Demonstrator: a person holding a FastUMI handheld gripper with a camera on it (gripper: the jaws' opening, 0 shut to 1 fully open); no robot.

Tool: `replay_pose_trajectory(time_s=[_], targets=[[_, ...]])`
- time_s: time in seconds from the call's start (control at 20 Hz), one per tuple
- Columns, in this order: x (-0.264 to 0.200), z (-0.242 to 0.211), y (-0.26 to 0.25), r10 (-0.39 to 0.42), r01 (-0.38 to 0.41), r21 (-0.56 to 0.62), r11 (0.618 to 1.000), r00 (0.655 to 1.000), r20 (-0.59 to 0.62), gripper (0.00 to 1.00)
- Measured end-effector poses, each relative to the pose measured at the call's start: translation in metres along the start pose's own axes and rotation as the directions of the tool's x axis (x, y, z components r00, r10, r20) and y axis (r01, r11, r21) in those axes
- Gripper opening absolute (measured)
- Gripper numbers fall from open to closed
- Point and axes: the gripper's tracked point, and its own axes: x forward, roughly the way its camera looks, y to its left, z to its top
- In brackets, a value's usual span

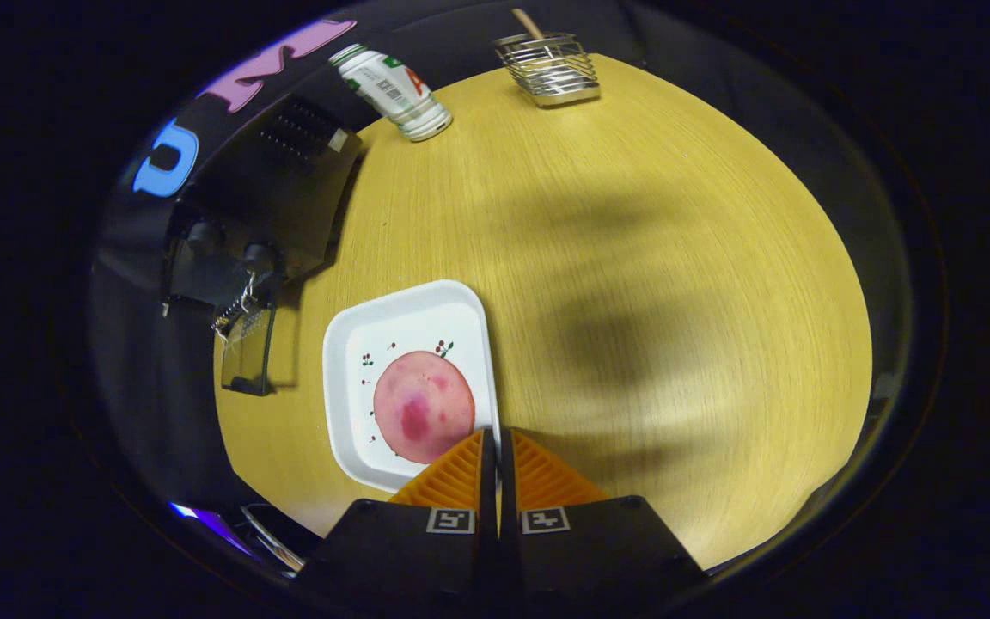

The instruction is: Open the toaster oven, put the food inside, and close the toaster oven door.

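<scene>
A white square plate [357, 344] with small cherry prints lies on the round yellow wooden table [632, 258]. A round pink slice of food [423, 406] rests on the plate's near half. My gripper [496, 440] is shut on the plate's right rim, which runs in between the two fingertips. To the left of the plate stands the black toaster oven [280, 185] with two knobs. Its glass door [247, 351] is folded down open toward the table's edge.
A green and white can [392, 82] stands at the far side of the table beside the oven. A wire basket [551, 69] holding a wooden stick stands at the back. Bare tabletop spreads to the right of the plate.
</scene>
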Motion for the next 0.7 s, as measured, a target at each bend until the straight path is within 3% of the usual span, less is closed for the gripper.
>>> replay_pose_trajectory(time_s=[0.25,0.7], targets=[[-0.01,-0.005,-0.003,0.075,-0.076,0.143,0.987,0.997,0.016,0.05],[-0.025,0.002,0.007,0.178,-0.184,0.22,0.958,0.983,0.048,0.05]])
